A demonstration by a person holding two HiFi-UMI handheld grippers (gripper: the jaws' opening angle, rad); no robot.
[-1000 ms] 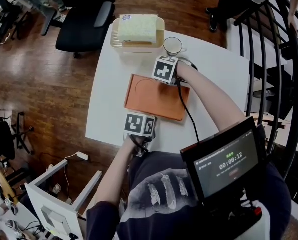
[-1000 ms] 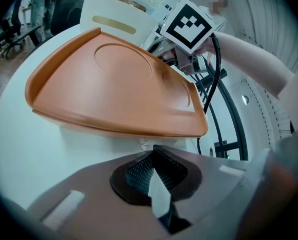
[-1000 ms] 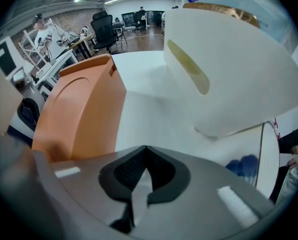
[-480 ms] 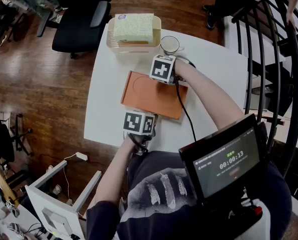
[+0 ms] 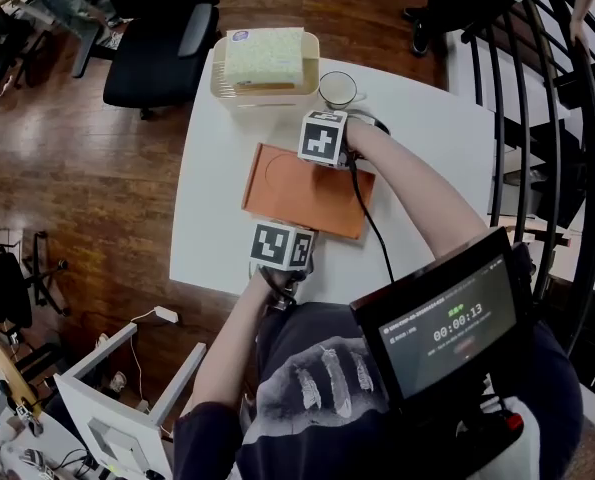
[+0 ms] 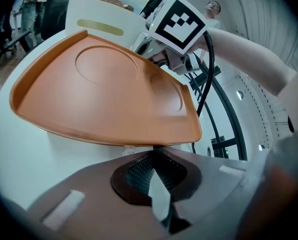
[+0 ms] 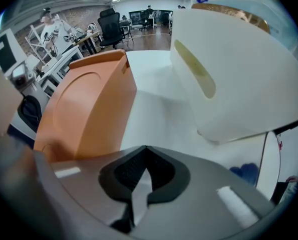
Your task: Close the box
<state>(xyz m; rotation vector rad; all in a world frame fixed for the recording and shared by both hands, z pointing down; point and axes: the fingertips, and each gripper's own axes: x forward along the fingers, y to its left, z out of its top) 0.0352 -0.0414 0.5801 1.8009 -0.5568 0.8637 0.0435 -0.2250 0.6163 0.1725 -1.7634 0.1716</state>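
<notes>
A cream basket (image 5: 219,78) holding a pale pack (image 5: 265,56) stands beside a cup (image 5: 339,90).

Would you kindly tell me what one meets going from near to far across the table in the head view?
Left claw → orange box → cream basket.

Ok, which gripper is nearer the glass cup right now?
Right. The right gripper is at the far right corner of the orange box, just short of the glass cup; the left gripper is at the box's near edge, across the box from it.
</notes>
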